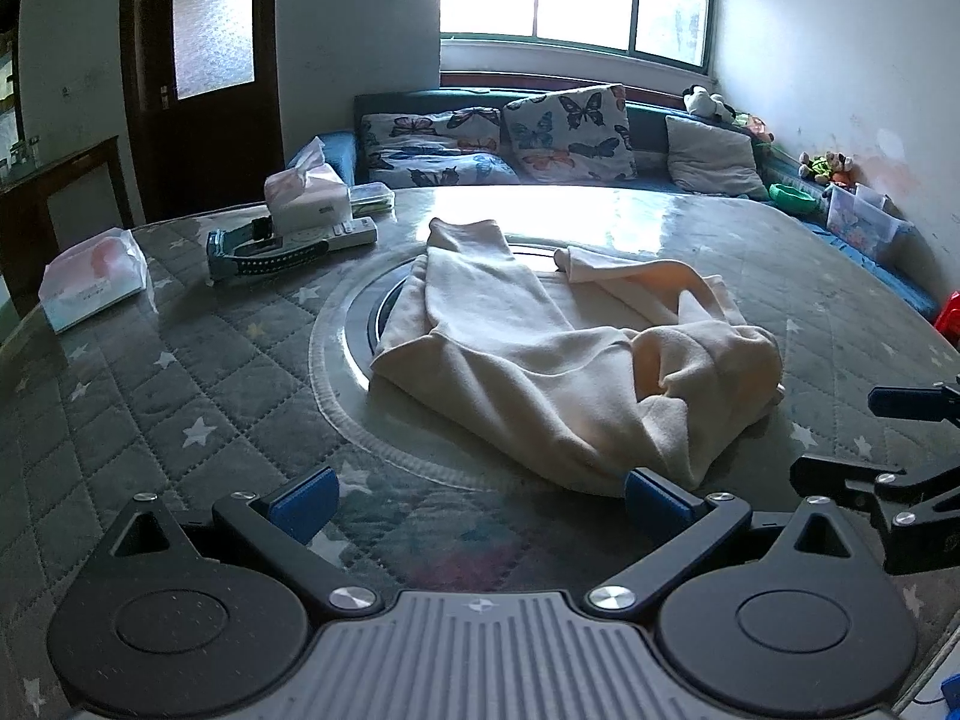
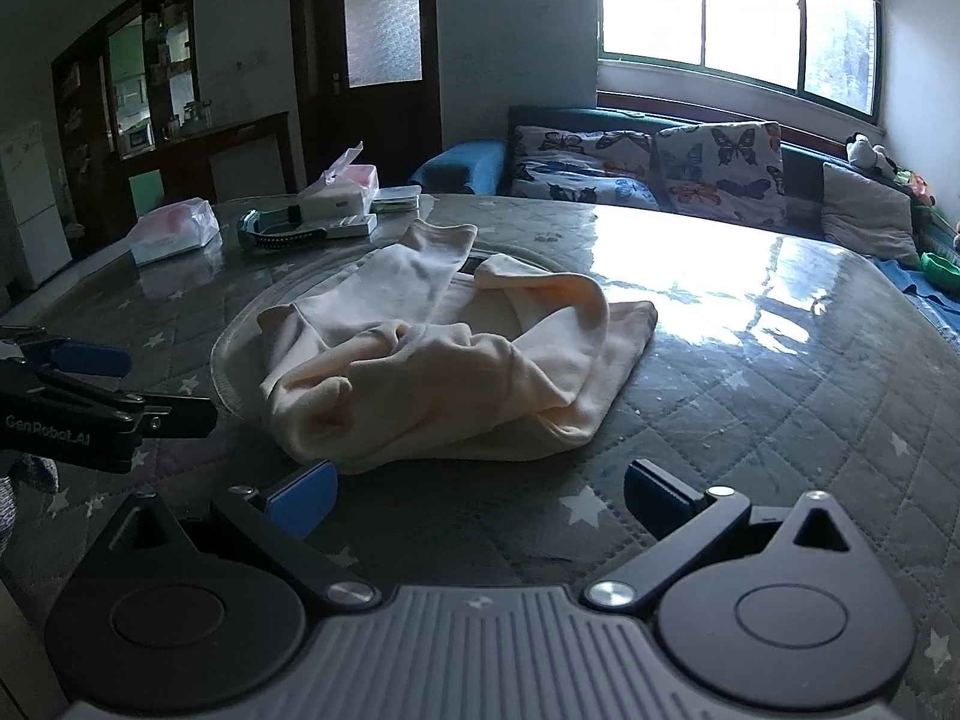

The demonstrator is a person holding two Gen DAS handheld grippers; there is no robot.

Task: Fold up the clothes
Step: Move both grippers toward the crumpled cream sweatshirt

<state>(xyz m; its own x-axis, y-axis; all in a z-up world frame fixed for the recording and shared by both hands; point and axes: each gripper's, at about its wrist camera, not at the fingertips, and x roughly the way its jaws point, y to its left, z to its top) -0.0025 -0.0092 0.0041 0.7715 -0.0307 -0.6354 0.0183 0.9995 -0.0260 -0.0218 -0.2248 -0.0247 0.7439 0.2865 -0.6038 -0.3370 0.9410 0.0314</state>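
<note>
A cream garment (image 1: 558,354) lies crumpled on the round table, over the glass turntable (image 1: 342,354); it also shows in the right wrist view (image 2: 444,372). My left gripper (image 1: 480,507) is open and empty, just short of the garment's near edge, its right pad close to the cloth. My right gripper (image 2: 477,501) is open and empty, just short of the garment's near edge. Each gripper shows in the other's view: the right one at the right edge (image 1: 864,438), the left one at the left edge (image 2: 150,387).
The table (image 1: 180,396) has a grey star-quilted cover under clear plastic. Two tissue packs (image 1: 93,279) (image 1: 306,192), a remote and a wristband device (image 1: 270,249) lie at the far left. A sofa with butterfly cushions (image 1: 564,132) stands behind, under a window.
</note>
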